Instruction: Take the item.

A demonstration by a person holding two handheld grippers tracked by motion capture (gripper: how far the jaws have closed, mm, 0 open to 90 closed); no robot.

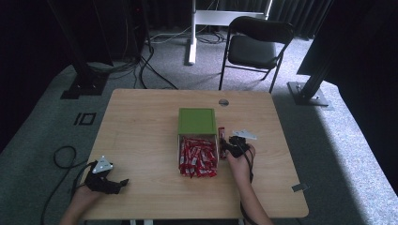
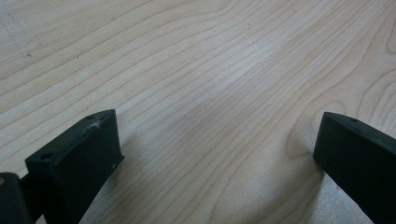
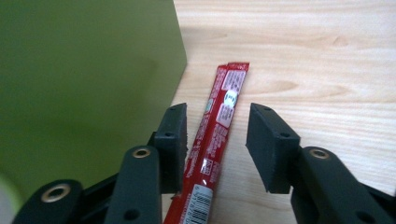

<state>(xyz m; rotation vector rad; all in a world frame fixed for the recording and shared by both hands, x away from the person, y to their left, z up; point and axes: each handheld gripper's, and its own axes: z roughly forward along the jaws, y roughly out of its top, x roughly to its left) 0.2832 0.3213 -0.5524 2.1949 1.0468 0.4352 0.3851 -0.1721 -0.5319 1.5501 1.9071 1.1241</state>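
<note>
Pale wooden bench [image 3: 327, 56] is carrying a red sachet [image 3: 217, 126] lying flat between the half-open, empty right tongs [image 3: 215, 140], just beside the green box [image 3: 84, 84], risking slipping out or snagging; left tongs [image 2: 215, 154] are gaping wide, empty.

- Table [image 1: 141, 140]: light wood top, rounded corners, grain running across; small round grey grommet [image 1: 224, 102] near the far edge.
- Green box [image 1: 197, 120] stands at the table's centre; its open tray [image 1: 179, 154] extends toward the person, packed with red sachets [image 1: 198, 158].
- One red sachet stick [image 1: 221, 140] lies flat on the wood, just beside the box's right side.
- Small grey piece [image 1: 300, 187] sits at the near right corner.
</note>
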